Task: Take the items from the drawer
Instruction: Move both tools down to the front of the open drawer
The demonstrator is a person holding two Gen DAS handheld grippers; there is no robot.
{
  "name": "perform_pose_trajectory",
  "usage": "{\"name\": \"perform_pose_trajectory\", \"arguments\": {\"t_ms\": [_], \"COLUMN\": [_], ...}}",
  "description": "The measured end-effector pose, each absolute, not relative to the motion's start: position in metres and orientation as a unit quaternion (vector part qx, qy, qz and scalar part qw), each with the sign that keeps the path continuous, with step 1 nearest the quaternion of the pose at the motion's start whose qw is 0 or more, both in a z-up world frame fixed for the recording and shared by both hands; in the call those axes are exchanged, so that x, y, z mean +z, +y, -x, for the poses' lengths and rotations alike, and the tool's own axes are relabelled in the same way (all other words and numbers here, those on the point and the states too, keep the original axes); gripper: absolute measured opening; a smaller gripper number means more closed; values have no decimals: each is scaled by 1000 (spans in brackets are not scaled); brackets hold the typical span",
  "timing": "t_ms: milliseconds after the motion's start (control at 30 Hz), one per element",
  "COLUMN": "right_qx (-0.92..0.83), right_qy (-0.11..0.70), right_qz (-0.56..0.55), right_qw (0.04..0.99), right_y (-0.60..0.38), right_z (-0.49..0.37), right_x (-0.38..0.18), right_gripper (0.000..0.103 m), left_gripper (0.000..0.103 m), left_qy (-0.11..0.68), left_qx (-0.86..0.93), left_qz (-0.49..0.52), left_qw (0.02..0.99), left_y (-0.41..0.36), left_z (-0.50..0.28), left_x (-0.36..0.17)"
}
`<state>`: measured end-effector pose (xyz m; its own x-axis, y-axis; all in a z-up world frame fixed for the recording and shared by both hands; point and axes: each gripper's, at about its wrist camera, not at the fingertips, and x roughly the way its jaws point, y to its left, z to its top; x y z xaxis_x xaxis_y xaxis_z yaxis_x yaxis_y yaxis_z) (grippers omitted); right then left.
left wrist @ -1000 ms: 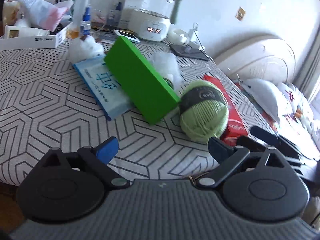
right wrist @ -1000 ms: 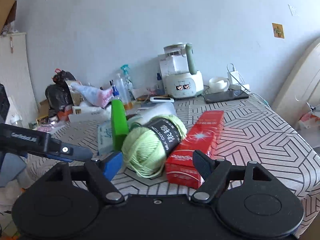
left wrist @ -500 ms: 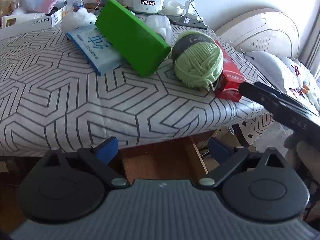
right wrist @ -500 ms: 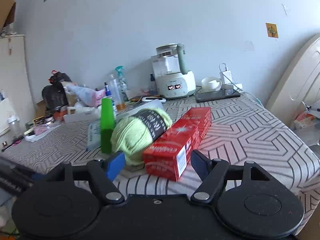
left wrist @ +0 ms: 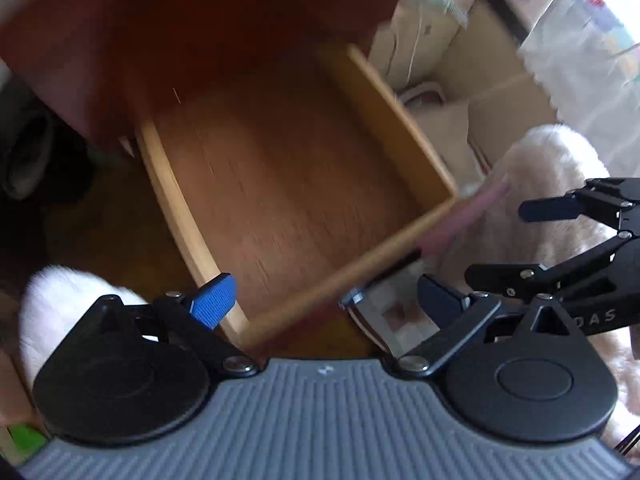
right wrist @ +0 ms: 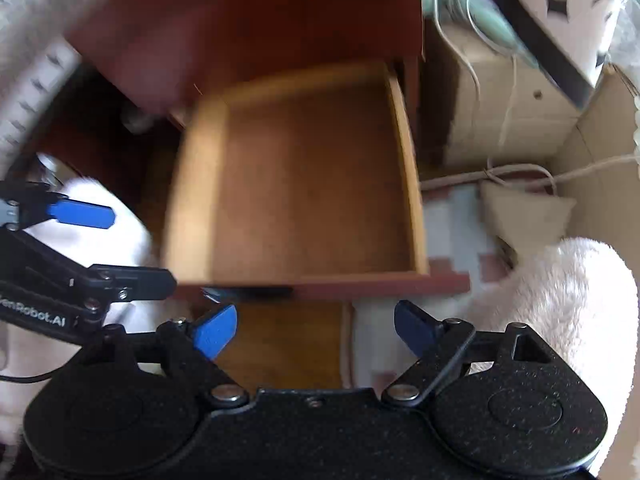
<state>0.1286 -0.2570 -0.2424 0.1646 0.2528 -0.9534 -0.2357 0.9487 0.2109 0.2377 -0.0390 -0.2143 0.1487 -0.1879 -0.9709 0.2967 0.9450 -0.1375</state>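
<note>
One drawer [left wrist: 280, 184], pulled out from a dark red-brown cabinet [left wrist: 168, 20]; we count four pale wooden walls and a bare brown floor, nothing lying on it that we can make out. Two grippers. We hold the left gripper [left wrist: 324, 306] above the drawer's near corner, fingers spread wide, gripping nothing. The right gripper [right wrist: 314, 330] sits just short of the front wall, likewise spread wide and holding nothing. Each one appears at the edge of the other's view.

The drawer's interior is open from above. To its right, cardboard boxes [right wrist: 500, 100] and white cables [right wrist: 520, 172] stand close. Fluffy white fabric [right wrist: 560, 288] flanks both sides.

Both views are motion-blurred. The drawer's back is shadowed under the cabinet. A small metal-edged object [left wrist: 384, 312] near the front corner is unidentifiable.
</note>
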Motion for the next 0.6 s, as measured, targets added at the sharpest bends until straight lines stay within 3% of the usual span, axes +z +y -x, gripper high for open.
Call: {"name": "perform_pose_trajectory", "arguments": {"t_ms": [167, 600], "right_qx": [170, 148], "right_qy": [655, 686], "right_qz": [-12, 32], "right_qw": [736, 712], "right_y": [-255, -252], "right_z": [-137, -140], "right_x": [-265, -290], "right_gripper": [90, 90], "left_gripper": [99, 98], "left_qy": [667, 655], "left_qx": [-146, -141], "left_qz": [-52, -146], "left_qw": [729, 728], "left_y": [-34, -47], "left_z": [-236, -240], "left_x": [-243, -273]}}
